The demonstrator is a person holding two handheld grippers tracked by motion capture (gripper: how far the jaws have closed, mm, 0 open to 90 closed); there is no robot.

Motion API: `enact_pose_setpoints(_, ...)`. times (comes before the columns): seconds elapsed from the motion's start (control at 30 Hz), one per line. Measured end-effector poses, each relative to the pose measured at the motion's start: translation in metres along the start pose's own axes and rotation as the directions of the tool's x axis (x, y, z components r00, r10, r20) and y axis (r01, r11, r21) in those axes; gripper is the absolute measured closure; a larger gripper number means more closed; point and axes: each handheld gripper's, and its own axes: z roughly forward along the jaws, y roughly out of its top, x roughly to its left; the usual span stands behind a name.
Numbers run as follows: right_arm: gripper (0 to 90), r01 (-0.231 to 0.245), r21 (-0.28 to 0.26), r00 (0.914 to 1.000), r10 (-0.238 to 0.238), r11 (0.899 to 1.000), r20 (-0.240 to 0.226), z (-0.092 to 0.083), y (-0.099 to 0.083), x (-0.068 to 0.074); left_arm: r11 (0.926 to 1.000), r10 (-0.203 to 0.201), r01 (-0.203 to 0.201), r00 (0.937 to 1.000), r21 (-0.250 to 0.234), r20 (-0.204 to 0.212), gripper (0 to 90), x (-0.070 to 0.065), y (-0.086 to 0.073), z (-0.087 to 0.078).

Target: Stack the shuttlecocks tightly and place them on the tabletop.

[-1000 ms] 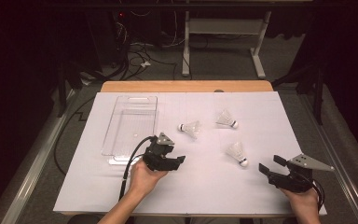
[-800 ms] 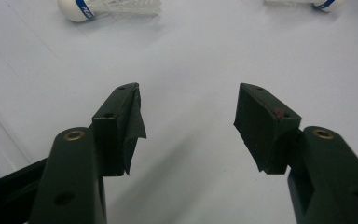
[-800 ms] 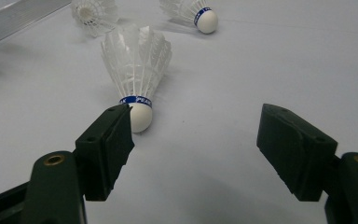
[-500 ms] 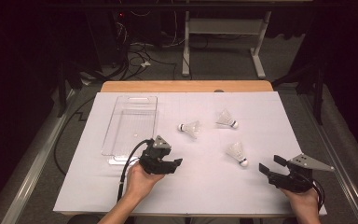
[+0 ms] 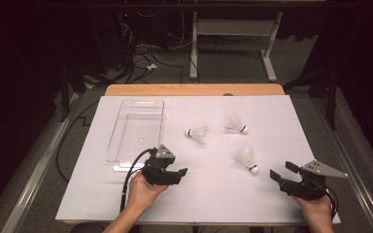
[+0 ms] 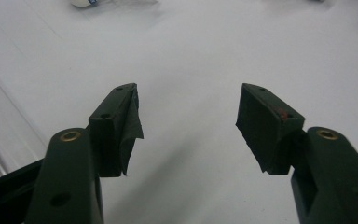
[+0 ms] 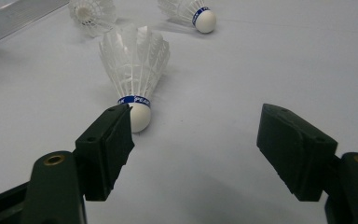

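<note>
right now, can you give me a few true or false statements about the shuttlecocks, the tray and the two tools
1. Three white feather shuttlecocks lie on the white sheet. True.
2. The clear plastic tray holds a shuttlecock. False: it is empty.
3. The left tool grips a shuttlecock. False: its jaws are open with nothing between them.
4. The right tool is open. True.
5. The shuttlecock nearest the right tool has a blue band at its cork. True.
6. The tray sits right of the shuttlecocks in the high view. False: it sits left of them.

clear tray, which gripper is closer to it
Left. The left gripper sits just off the near end of the clear tray; the right gripper is far across the table, beyond the shuttlecocks.
</note>
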Motion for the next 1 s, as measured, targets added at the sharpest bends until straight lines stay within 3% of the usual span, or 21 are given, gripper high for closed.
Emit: enact_pose_setpoints(1.0, 27.0, 0.001, 0.002, 1.0000, -0.001, 1.000, 0.003, 0.000, 0.000, 0.000, 0.9994, -0.017, 0.016, 0.9995, -0.030, -0.027, 38.5, 0.004, -0.030, -0.019)
